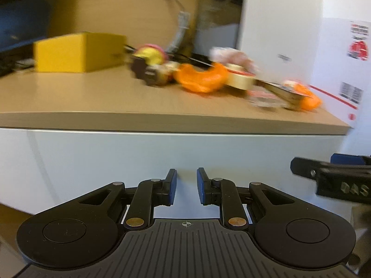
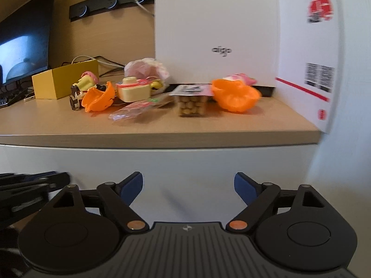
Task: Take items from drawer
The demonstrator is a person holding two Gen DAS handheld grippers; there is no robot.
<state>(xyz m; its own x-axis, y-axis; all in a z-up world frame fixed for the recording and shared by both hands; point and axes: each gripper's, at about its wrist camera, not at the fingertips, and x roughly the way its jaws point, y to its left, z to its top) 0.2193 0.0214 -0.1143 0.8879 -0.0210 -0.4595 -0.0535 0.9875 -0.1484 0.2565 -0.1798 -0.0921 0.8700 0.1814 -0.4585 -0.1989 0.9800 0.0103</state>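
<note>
A white drawer front [image 1: 139, 159] [image 2: 185, 171] runs under the wooden desktop [image 1: 92, 97] [image 2: 266, 125] and looks closed. My left gripper [image 1: 187, 186] faces it at close range, its blue-padded fingers a small gap apart and empty. My right gripper [image 2: 188, 188] faces the same front with its fingers spread wide and empty. On the desktop lie two orange plastic pieces [image 2: 98, 100] [image 2: 235, 96], a clear tub of small beans [image 2: 191, 105], a cream tape roll [image 2: 133, 91], a clear packet [image 2: 136, 108] and small toys [image 2: 85, 81]. The left view is motion-blurred.
A yellow box [image 2: 60, 82] stands at the desk's left, with a dark monitor [image 2: 23, 44] behind it. A tall white box [image 2: 215, 32] and a white carton with red print [image 2: 308, 46] block the right side. The right gripper's body [image 1: 336, 180] shows at the left view's right edge.
</note>
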